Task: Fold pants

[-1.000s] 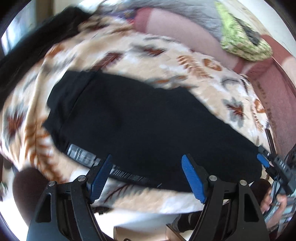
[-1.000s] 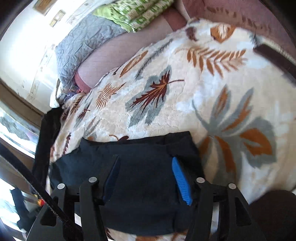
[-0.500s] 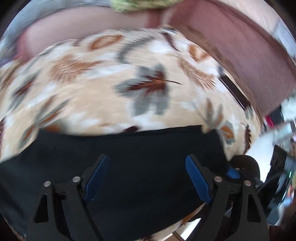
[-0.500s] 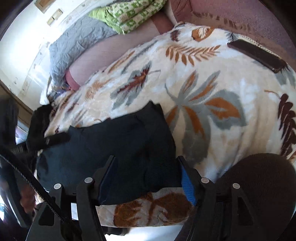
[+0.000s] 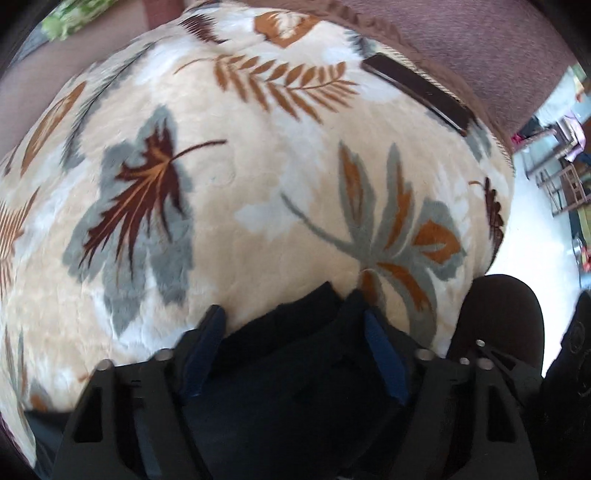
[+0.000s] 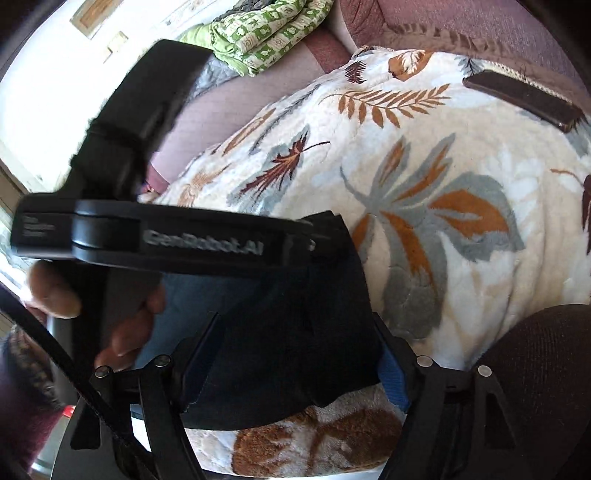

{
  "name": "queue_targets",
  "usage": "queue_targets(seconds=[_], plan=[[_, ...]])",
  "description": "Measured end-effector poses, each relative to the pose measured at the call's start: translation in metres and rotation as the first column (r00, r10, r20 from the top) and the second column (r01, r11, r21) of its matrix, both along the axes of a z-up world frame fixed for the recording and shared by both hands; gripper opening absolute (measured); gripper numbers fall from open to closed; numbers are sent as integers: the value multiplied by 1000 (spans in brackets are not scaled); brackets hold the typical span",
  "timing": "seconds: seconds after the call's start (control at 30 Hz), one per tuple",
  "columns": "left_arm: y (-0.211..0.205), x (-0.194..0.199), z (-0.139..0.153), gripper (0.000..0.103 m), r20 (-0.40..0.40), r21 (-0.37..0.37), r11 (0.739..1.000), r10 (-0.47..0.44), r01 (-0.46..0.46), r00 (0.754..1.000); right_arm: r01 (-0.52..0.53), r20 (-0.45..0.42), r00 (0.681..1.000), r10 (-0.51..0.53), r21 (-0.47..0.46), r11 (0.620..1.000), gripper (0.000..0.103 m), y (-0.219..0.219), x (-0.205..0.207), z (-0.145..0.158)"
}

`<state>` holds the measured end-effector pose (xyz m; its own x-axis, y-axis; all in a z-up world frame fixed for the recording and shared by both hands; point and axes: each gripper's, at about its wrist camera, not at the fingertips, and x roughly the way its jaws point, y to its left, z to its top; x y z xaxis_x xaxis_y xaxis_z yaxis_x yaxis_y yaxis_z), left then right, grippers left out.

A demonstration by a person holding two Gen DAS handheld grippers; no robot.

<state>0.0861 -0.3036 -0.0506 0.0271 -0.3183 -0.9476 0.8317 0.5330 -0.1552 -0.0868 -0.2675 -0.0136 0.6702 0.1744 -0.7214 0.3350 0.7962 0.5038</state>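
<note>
The black pants (image 5: 295, 369) lie folded on a leaf-patterned blanket (image 5: 258, 166). In the left wrist view their end fills the space between my left gripper's (image 5: 291, 354) blue pads; the jaws stand wide open over the cloth. In the right wrist view the pants (image 6: 280, 332) lie between my right gripper's (image 6: 295, 354) open fingers, near the blanket's front edge. The left gripper's black body (image 6: 166, 240), held by a hand, crosses the right wrist view just above the pants.
A dark phone-like slab (image 5: 417, 96) lies on the blanket at the far right; it also shows in the right wrist view (image 6: 521, 99). A green patterned cloth (image 6: 266, 33) and maroon bedding (image 5: 480, 44) lie behind. A dark round object (image 5: 498, 325) sits at the right.
My left gripper has swept right along the pants to their right end, next to my right gripper. The pants' end now lies bunched closer between both grippers. Both stayed open.
</note>
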Motion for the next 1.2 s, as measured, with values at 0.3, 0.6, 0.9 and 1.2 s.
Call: queue_targets(seconds=[0.3, 0.6, 0.9, 1.2], plan=[[18, -3, 15, 22, -6, -67, 998, 4, -5, 1000, -55, -15, 998, 56, 37, 998, 29, -1, 22, -4], [92, 0, 52, 22, -30, -213, 959, 185, -187, 982, -197, 32, 980, 197, -20, 980, 25, 30, 28, 31], [207, 13, 55, 22, -99, -297, 854, 417, -426, 904, -399, 25, 916, 400, -35, 916, 25, 104, 70, 51], [283, 18, 34, 27, -94, -304, 777, 551, -551, 829, -557, -86, 831, 550, -122, 822, 25, 190, 109, 34]])
